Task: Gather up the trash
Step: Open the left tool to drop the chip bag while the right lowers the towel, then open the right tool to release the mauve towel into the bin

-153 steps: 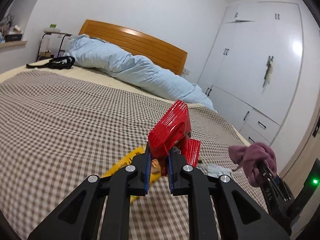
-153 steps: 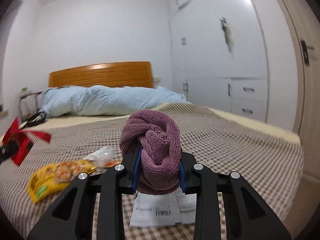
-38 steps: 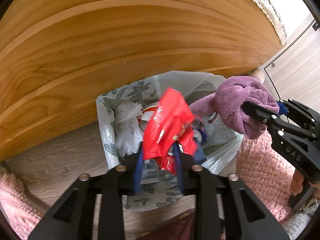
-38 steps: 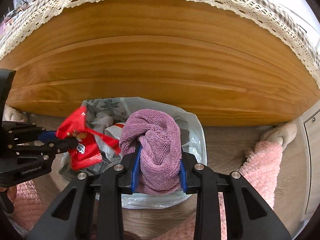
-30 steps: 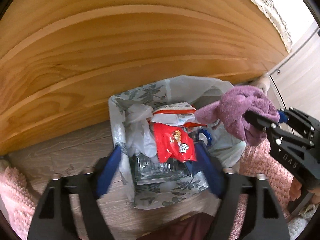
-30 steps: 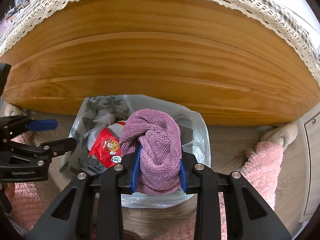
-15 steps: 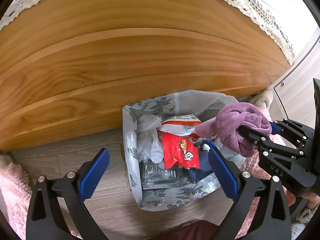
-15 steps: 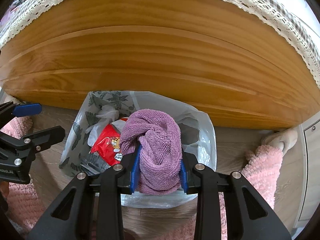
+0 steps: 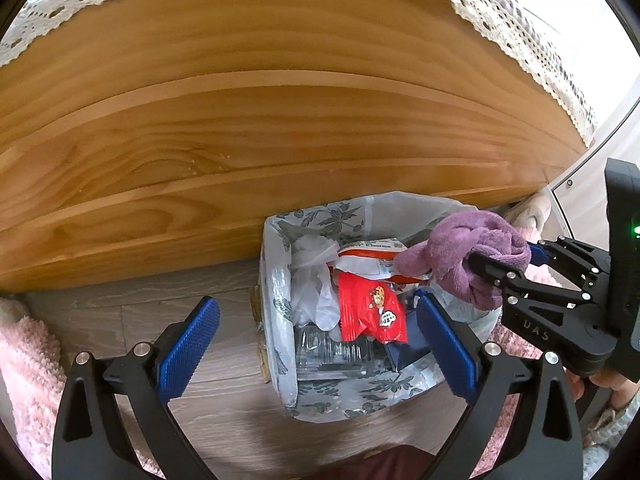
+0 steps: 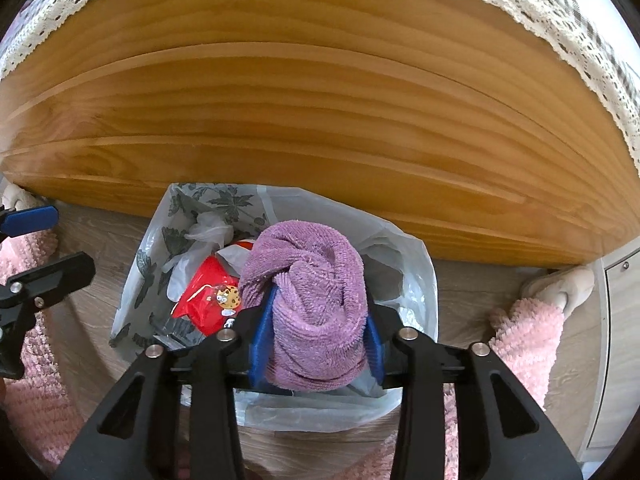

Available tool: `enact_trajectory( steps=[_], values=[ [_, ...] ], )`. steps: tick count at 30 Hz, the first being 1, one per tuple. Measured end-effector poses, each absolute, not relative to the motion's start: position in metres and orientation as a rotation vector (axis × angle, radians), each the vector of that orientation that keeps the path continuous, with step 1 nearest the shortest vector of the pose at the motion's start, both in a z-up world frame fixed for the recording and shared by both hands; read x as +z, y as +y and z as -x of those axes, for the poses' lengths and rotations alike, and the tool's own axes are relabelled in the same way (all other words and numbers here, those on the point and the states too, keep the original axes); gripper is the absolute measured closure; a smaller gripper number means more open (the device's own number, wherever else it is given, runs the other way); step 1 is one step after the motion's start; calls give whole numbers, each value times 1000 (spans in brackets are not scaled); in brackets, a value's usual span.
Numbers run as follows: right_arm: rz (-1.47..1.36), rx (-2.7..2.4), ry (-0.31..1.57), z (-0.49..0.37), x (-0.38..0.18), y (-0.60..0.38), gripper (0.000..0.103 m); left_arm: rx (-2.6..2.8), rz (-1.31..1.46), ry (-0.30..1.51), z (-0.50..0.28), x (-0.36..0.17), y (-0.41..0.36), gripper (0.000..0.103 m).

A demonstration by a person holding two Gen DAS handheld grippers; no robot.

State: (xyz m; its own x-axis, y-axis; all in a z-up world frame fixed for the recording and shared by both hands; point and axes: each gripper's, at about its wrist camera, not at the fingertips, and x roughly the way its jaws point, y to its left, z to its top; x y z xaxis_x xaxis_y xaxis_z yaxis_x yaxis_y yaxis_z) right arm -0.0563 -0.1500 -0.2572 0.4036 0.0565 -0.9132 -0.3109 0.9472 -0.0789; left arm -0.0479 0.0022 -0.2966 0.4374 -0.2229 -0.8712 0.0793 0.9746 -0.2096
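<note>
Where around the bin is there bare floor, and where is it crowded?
Bare floor lies between the bed frame and left pink rug. The bin is full, and the right gripper with the purple cloth crowds its right side.

Wooden bed frame — pink rug

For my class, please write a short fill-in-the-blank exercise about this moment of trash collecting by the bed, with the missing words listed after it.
1. The red snack wrapper lies inside the lined ______.
2. The right gripper carries a bundled cloth whose colour is ______.
3. The left gripper has its jaws wide ______ above the trash bin.
4. Behind the bin stands the bed's footboard, made of ______.

Missing words: trash bin; purple; open; wood
</note>
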Motion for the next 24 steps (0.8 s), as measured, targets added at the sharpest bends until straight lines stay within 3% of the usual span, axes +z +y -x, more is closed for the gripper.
enact_trajectory(
  steps=[4,8,11,15,24],
  values=[
    [248,226,1151,55,-260,-152,49,-191,146,1097,50,-294,4,8],
    [247,229,1163,54,-260,-151,25,-186,151,1092,51,-293,7,8],
    [249,234,1171,55,-261,-151,17,-184,157,1091,51,-292,9,8],
    [233,238,1167,56,-261,-152,8,-187,160,1086,52,-289,10,8],
    [214,217,1118,58,-255,-155,8,-187,164,1072,55,-285,11,8]
  ],
)
